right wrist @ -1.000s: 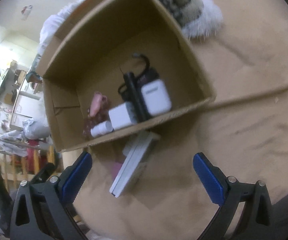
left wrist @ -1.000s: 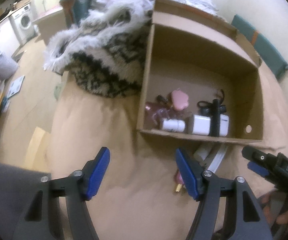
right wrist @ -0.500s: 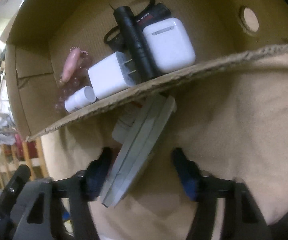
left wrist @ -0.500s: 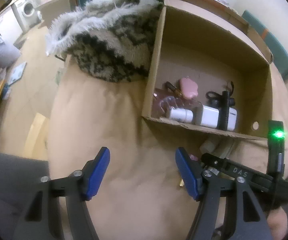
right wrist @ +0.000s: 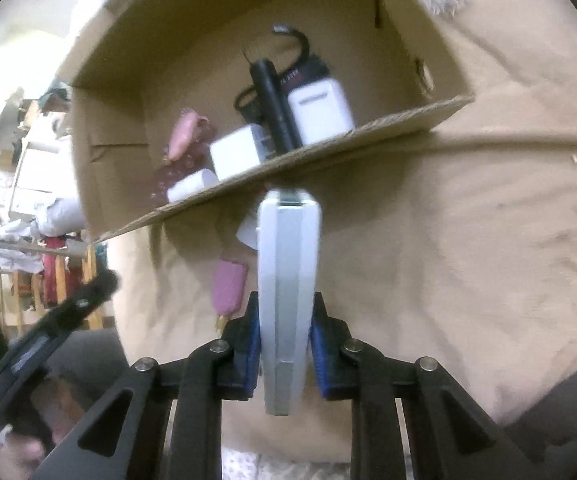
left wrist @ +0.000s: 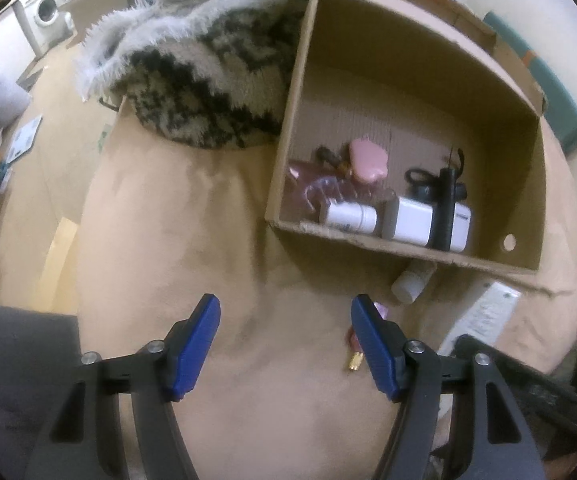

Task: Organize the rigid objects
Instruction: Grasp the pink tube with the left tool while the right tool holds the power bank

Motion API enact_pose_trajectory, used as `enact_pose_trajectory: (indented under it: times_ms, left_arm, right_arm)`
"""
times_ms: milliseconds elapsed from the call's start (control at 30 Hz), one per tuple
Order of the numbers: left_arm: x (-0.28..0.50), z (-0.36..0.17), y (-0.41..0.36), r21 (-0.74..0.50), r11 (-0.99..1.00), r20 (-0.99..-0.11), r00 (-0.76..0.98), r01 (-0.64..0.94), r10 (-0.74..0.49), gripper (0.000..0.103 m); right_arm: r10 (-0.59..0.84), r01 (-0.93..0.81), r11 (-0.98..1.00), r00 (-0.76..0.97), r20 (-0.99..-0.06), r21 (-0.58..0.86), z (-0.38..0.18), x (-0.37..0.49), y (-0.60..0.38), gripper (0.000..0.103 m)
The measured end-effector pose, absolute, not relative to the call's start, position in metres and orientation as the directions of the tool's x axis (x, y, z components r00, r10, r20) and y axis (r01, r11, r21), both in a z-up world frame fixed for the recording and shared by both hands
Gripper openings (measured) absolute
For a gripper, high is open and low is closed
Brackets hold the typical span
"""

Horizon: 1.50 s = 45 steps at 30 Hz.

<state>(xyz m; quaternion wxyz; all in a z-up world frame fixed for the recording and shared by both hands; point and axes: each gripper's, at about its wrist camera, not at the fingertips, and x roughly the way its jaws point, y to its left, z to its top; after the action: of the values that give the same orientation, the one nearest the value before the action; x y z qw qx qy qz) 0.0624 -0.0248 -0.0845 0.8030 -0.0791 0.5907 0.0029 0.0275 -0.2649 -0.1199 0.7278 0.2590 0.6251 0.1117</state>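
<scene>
Two loose items (right wrist: 230, 286) beside box (right wrist: 328, 148)

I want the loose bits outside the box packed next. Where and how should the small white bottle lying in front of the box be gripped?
Grip the white bottle across its round body, coming down from above, fingers either side. It lies on its side on the tan cover with its far end tucked against the box wall, so only the near part is probably free.
</scene>
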Motion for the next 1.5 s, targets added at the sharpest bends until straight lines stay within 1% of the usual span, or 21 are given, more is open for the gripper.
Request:
enact_pose_trajectory:
  times_ms: [100, 200, 267, 333, 400, 433, 567, 633, 733, 800, 900, 933, 1000, 1067, 1167, 1233, 1333, 1367, 1500]
  left_arm:
    - [0.064, -0.091, -0.031, -0.113, 0.989, -0.955, 0.284, -0.09, -0.083, 0.065]
    - [0.063, -0.093, -0.037, -0.082, 0.994, -0.955, 0.292, -0.073, -0.058, 0.065]
    - [0.062, -0.094, -0.037, -0.073, 0.995, -0.956, 0.289, -0.07, -0.05, 0.065]
    - [0.063, -0.097, -0.034, -0.071, 0.995, -0.959, 0.28, -0.076, -0.047, 0.065]
    - [0.064, -0.099, -0.031, -0.074, 0.993, -0.96, 0.275, -0.089, -0.046, 0.065]
    - [0.065, -0.099, -0.03, -0.077, 0.992, -0.96, 0.275, -0.096, -0.048, 0.065]
    - [0.067, -0.098, -0.027, -0.087, 0.991, -0.959, 0.279, -0.101, -0.056, 0.065]
    - [0.066, -0.097, -0.026, -0.089, 0.991, -0.957, 0.284, -0.096, -0.058, 0.065]
    - [0.065, -0.096, -0.024, -0.091, 0.991, -0.957, 0.285, -0.099, -0.06, 0.065]
    - [0.065, -0.095, -0.024, -0.099, 0.989, -0.957, 0.283, -0.111, -0.064, 0.065]
    - [0.066, -0.095, -0.024, -0.109, 0.988, -0.957, 0.281, -0.113, -0.073, 0.065]
    - [0.066, -0.095, -0.026, -0.109, 0.988, -0.957, 0.281, -0.108, -0.075, 0.065]
    - [0.065, -0.095, -0.027, -0.104, 0.99, -0.956, 0.283, -0.1, -0.072, 0.065]
    - [0.065, -0.096, -0.028, -0.098, 0.99, -0.957, 0.281, -0.096, -0.068, 0.065]
    - [0.067, -0.098, -0.026, -0.1, 0.99, -0.959, 0.275, -0.103, -0.069, 0.065]
    - [0.068, -0.101, -0.029, -0.108, 0.99, -0.96, 0.268, -0.09, -0.081, 0.065]
    - [0.074, -0.109, -0.044, -0.109, 0.994, -0.964, 0.248, -0.028, -0.098, 0.065]
    - [0.076, -0.114, -0.051, -0.116, 0.993, -0.966, 0.233, -0.002, -0.112, 0.063]
    - [0.077, -0.131, -0.076, -0.132, 0.988, -0.973, 0.182, 0.083, -0.145, 0.06]
  right_arm:
    - [0.472, 0.173, 0.844, 0.207, -0.857, 0.507, -0.124, 0.027, -0.271, 0.023]
    - [0.49, 0.178, 0.83, 0.219, -0.844, 0.528, -0.124, 0.03, -0.279, 0.023]
    - [0.451, 0.153, 0.859, 0.221, -0.864, 0.488, -0.12, 0.029, -0.279, 0.023]
    - [0.372, 0.095, 0.911, 0.235, -0.898, 0.402, -0.113, 0.031, -0.266, 0.023]
    - [0.209, -0.022, 0.977, 0.29, -0.934, 0.212, -0.099, 0.029, -0.245, 0.023]
    - [0.158, -0.073, 0.987, 0.31, -0.937, 0.142, -0.097, 0.027, -0.235, 0.023]
    - [0.07, -0.242, 0.97, 0.347, -0.935, -0.017, -0.099, 0.021, -0.196, 0.023]
    - [0.132, -0.273, 0.961, 0.34, -0.931, 0.036, -0.096, 0.021, -0.19, 0.023]
    - [0.192, -0.315, 0.946, 0.356, -0.914, 0.076, -0.086, 0.017, -0.187, 0.023]
    - [0.206, -0.3, 0.949, 0.354, -0.912, 0.097, -0.086, 0.017, -0.194, 0.023]
    - [0.296, -0.264, 0.941, 0.335, -0.894, 0.213, -0.083, 0.022, -0.207, 0.023]
    - [0.307, -0.264, 0.938, 0.337, -0.89, 0.224, -0.086, 0.023, -0.205, 0.023]
    - [0.319, -0.253, 0.936, 0.317, -0.893, 0.245, -0.09, 0.025, -0.206, 0.023]
    - [0.299, -0.238, 0.944, 0.326, -0.897, 0.228, -0.094, 0.023, -0.2, 0.023]
    - [0.346, -0.225, 0.933, 0.337, -0.876, 0.282, -0.085, 0.019, -0.208, 0.023]
    - [0.348, -0.214, 0.933, 0.349, -0.87, 0.288, -0.08, 0.016, -0.214, 0.023]
    - [0.373, -0.18, 0.927, 0.384, -0.845, 0.328, -0.068, 0.011, -0.228, 0.023]
    - [0.386, -0.167, 0.923, 0.399, -0.832, 0.348, -0.062, 0.009, -0.235, 0.023]
    - [0.378, -0.077, 0.917, 0.479, -0.792, 0.391, -0.051, 0.004, -0.265, 0.023]
